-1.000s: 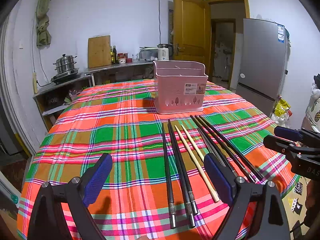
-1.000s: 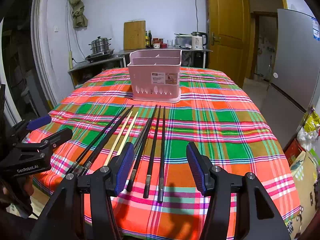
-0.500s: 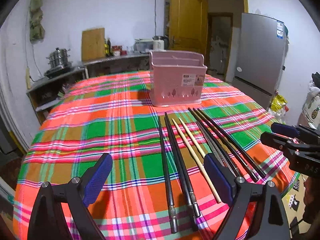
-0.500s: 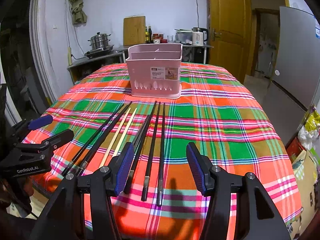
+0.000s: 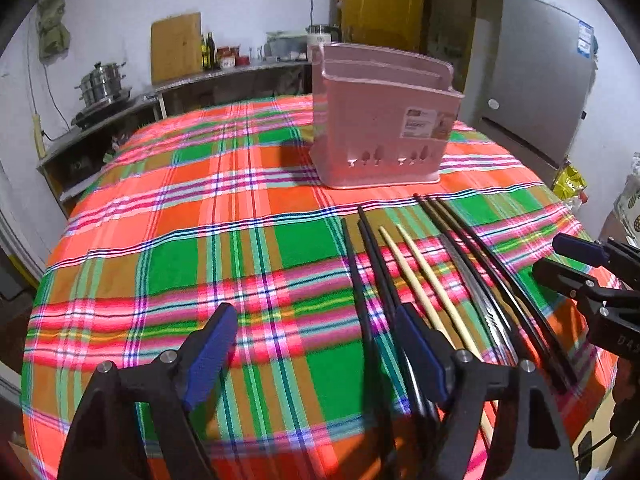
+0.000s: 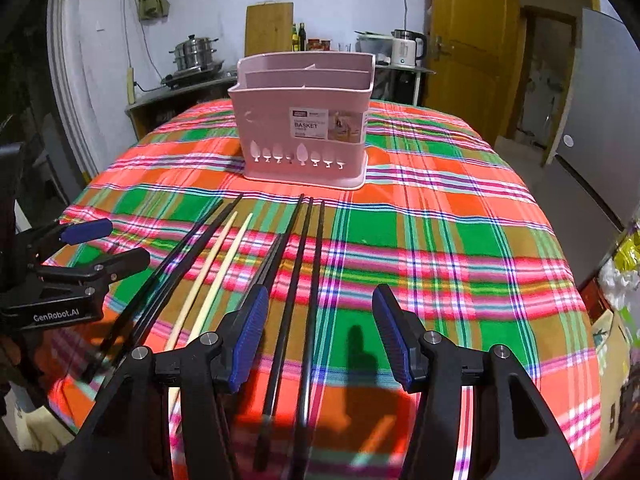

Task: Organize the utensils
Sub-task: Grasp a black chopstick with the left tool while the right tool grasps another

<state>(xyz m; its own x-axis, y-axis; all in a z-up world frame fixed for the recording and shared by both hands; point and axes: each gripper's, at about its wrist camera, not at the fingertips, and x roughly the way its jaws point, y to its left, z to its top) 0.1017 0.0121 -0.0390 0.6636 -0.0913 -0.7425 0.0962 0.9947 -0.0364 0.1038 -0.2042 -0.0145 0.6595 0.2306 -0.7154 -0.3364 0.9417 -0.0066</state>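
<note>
A round table under a plaid cloth [image 6: 460, 216] of orange, green and pink fills most of both views. Behind it, a white wall carries a long counter [image 6: 180, 88] with a steel steamer pot [image 6: 195, 53], a wooden cutting board [image 6: 269, 29] leaning upright, bottles and a white kettle [image 6: 406, 47]. To the right of the counter stands a yellow wooden door [image 6: 466, 36], and further right a grey refrigerator [image 5: 538, 80].

The pink utensil basket [image 6: 304, 120] sits upright on the far half of the cloth, its labelled face toward the cameras and its compartments showing nothing inside from here. Just in front of the basket, the chopsticks lie flat in a loose fan pointing at it: black chopsticks [image 6: 308, 264] on either side and a pale wooden pair [image 6: 218, 264] between them, near but not touching the basket.

The left gripper [image 5: 316, 352] hovers over the near ends on the basket's left-front side, its blue-padded jaws spread wide with nothing between them. The right gripper [image 6: 320, 336] hangs over the black sticks, jaws likewise wide apart and empty.
</note>
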